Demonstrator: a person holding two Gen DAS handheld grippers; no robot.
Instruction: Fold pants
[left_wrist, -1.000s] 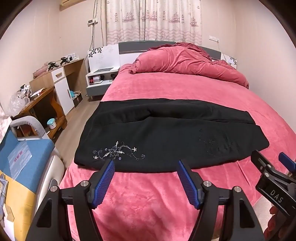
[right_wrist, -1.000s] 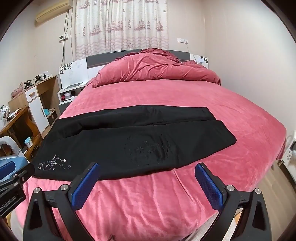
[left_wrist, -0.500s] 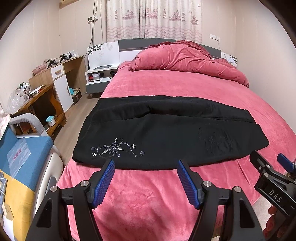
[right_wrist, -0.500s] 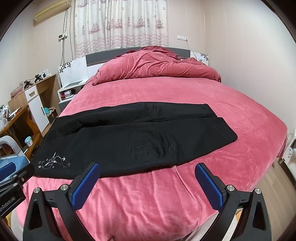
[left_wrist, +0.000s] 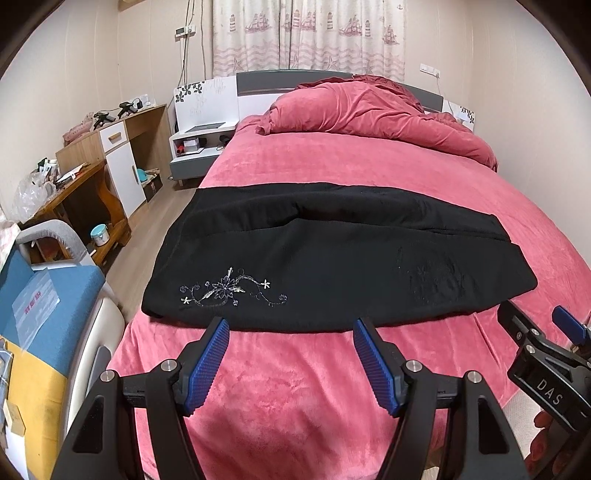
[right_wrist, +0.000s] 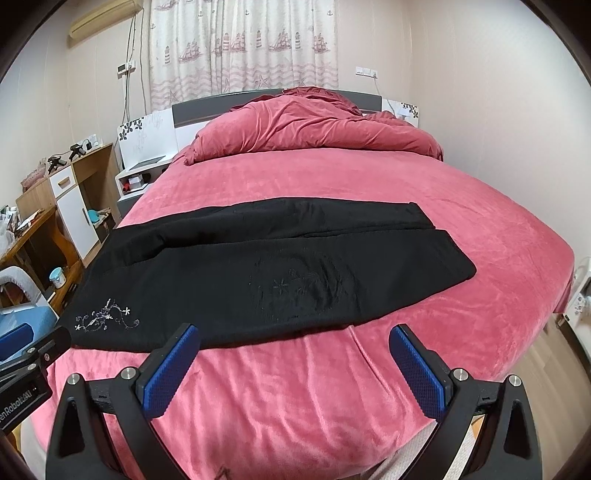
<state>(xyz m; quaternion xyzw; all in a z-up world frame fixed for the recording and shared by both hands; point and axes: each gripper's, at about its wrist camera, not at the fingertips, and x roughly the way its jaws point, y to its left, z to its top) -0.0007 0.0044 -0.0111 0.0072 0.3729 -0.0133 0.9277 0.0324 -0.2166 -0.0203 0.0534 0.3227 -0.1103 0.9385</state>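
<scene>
Black pants (left_wrist: 332, 258) lie flat across the pink bed, one leg folded onto the other, with silver flower embroidery (left_wrist: 231, 290) near their left end. They also show in the right wrist view (right_wrist: 266, 273). My left gripper (left_wrist: 291, 325) is open and empty, hovering just short of the pants' near edge. My right gripper (right_wrist: 293, 332) is open and empty, also just short of the near edge, further to the right. The right gripper shows at the right edge of the left wrist view (left_wrist: 535, 325).
The bed (left_wrist: 295, 387) has a bunched pink duvet (left_wrist: 369, 110) at the headboard. A nightstand (left_wrist: 199, 147), wooden desk and cabinet (left_wrist: 110, 166) stand to the left. A blue and yellow chair (left_wrist: 37, 332) is close at the near left. A wall runs along the right.
Both grippers have moved slightly forward and down toward the pants' near edge. Both stay open. The pants have not moved.
</scene>
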